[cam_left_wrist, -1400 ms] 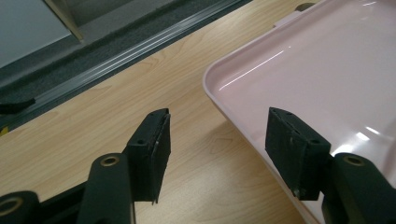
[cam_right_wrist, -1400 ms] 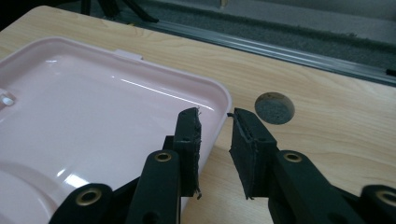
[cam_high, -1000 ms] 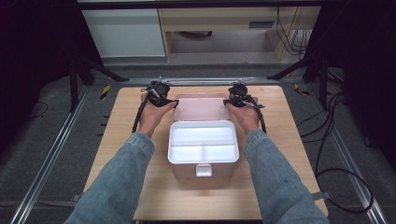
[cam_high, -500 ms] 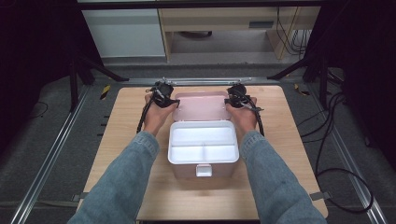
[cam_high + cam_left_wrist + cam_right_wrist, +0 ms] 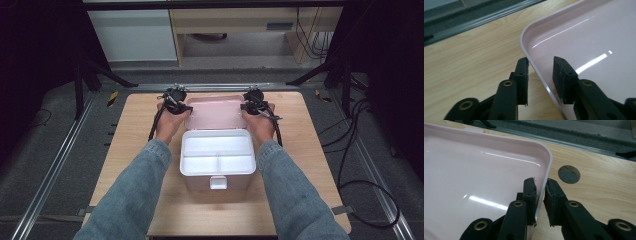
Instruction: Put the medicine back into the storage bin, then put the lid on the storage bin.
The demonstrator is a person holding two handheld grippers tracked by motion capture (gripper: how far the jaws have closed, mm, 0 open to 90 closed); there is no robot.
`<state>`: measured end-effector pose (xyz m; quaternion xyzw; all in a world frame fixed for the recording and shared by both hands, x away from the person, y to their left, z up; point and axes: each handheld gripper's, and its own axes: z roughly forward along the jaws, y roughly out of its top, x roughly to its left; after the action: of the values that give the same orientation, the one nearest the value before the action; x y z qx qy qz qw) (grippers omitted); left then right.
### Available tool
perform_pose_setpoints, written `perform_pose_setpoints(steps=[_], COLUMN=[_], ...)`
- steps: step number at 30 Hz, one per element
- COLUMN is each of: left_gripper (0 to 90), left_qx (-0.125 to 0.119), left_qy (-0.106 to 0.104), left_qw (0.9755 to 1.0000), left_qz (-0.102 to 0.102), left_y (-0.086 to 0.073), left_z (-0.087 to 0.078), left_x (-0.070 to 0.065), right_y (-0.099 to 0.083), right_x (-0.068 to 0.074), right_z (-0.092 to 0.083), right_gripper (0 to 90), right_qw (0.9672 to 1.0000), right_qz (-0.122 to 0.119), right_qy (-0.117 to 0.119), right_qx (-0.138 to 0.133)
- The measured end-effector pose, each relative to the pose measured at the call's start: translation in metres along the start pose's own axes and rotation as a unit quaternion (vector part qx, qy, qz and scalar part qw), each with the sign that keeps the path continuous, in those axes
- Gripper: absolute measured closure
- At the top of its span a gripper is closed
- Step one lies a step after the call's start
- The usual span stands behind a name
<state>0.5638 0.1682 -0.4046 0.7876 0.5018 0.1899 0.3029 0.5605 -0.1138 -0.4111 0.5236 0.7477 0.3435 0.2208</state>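
A pink box [image 5: 218,182] stands open at the middle of the table, with a white divided tray [image 5: 217,152] in it. Its pink lid [image 5: 216,114] lies folded back behind it. My left gripper [image 5: 186,108] straddles the lid's left rim near a rounded corner. In the left gripper view the left gripper [image 5: 540,67] has just been closing. The lid [image 5: 579,37] rim runs between the pads, and a gap remains on the inner side. My right gripper [image 5: 246,108] sits at the lid's right rim. The right gripper [image 5: 540,188] has just been closing and pinches the lid [image 5: 474,170] rim.
The wooden table [image 5: 135,145] has a round hole [image 5: 569,173] just beyond the lid's right corner. A metal rail [image 5: 220,86] runs along the table's far edge. Cables [image 5: 350,165] lie on the floor to the right.
The left hand has shifted slightly right, toward the lid's left edge. The right hand and the box have stayed where they were.
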Motion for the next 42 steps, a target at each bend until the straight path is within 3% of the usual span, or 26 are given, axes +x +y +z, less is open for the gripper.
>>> perform_pose_setpoints(steps=[1, 7, 10, 15, 18, 24, 42], left_gripper=[71.8, 76.9, 79.1, 80.7, 81.2, 81.6, 80.4], left_qx=[-0.004, -0.023, -0.039, -0.051, -0.059, -0.073, -0.111], left_qy=[-0.004, 0.017, 0.019, 0.023, 0.026, 0.025, 0.030], left_qw=[0.9999, 0.9996, 0.9990, 0.9984, 0.9979, 0.9970, 0.9931], left_qz=[-0.012, -0.001, 0.001, 0.004, 0.005, 0.005, 0.023], left_y=[0.001, 0.008, 0.011, 0.014, 0.015, 0.016, 0.007], left_z=[-0.002, -0.017, -0.028, -0.038, -0.043, -0.057, -0.106], left_x=[0.001, -0.007, -0.012, -0.017, -0.019, -0.021, -0.031], right_y=[0.000, 0.002, 0.002, 0.004, 0.007, 0.014, 0.017], right_x=[0.000, -0.001, -0.004, -0.007, -0.005, -0.002, 0.019], right_z=[-0.001, -0.011, -0.017, -0.024, -0.030, -0.047, -0.098], right_gripper=[79.1, 78.4, 68.2, 59.6, 64.2, 80.5, 85.1], right_qw=[1.0000, 0.9998, 0.9996, 0.9992, 0.9991, 0.9986, 0.9937], right_qz=[-0.001, 0.002, 0.006, 0.020, 0.014, 0.008, -0.020], right_qy=[0.000, 0.002, 0.009, 0.017, 0.020, -0.007, -0.018], right_qx=[-0.001, -0.018, -0.025, -0.031, -0.033, -0.052, -0.109])
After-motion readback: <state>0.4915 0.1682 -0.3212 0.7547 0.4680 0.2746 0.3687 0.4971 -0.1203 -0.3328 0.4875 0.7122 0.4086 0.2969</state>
